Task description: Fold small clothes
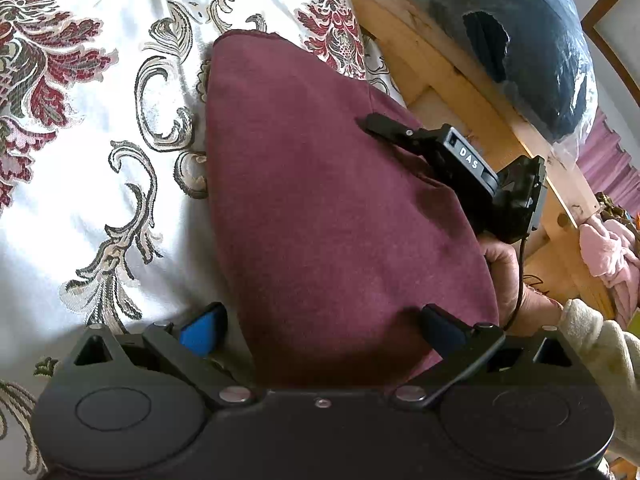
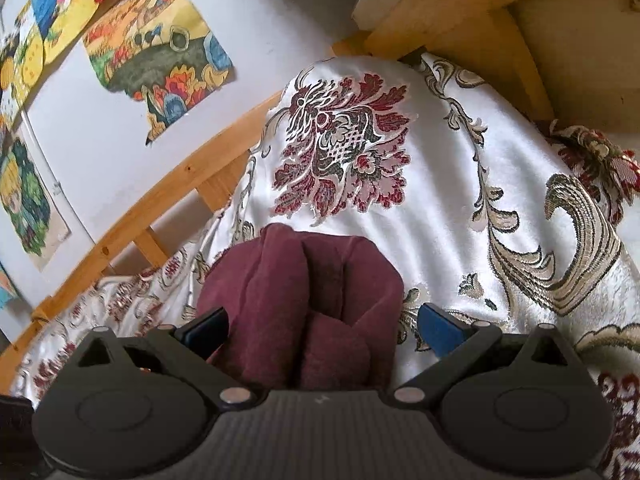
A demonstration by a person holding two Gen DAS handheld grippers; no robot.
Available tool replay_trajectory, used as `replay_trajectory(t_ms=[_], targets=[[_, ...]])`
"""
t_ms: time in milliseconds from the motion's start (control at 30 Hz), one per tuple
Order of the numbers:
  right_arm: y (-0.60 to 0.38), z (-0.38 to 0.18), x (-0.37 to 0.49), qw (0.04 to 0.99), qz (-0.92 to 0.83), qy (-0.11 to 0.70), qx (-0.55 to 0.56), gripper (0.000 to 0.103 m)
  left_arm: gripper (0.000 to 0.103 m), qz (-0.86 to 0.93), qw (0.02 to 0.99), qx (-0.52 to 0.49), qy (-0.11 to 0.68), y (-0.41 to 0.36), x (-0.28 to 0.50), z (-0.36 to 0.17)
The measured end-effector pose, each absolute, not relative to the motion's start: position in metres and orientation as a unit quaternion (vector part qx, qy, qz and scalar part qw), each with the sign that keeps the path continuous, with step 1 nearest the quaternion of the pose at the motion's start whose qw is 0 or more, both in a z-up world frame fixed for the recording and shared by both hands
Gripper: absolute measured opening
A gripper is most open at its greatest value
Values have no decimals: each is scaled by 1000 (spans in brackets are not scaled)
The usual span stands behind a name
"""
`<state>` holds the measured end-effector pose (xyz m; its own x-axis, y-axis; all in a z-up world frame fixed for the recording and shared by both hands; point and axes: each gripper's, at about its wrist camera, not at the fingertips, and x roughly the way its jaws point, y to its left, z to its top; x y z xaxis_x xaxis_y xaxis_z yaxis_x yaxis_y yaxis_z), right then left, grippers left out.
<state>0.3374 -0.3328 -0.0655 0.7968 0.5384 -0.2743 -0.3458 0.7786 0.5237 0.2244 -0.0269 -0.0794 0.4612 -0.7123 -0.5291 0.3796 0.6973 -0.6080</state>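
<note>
A white bedspread (image 1: 80,184) with red and grey flourishes fills most of both views. Wooden rails (image 1: 472,92) cross the upper right of the left view, with a dark bagged bundle (image 1: 540,48) above them. The maroon cloth (image 1: 320,208) lies spread on the bedspread at centre. The left gripper (image 1: 320,328), at bottom centre, is spread wide, the cloth between its fingers. The right gripper (image 2: 324,330) also stands wide apart, bunched cloth between its blue pads (image 2: 440,330). Pictures (image 2: 160,52) hang upper left.
</note>
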Motion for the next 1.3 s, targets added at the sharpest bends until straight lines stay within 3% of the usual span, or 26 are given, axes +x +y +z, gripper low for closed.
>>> replay_trajectory(t_ms=[1300], targets=[[-329,-65,336,923,238,212,216,102,102,-334,821,-218,409,-25,228,-80]])
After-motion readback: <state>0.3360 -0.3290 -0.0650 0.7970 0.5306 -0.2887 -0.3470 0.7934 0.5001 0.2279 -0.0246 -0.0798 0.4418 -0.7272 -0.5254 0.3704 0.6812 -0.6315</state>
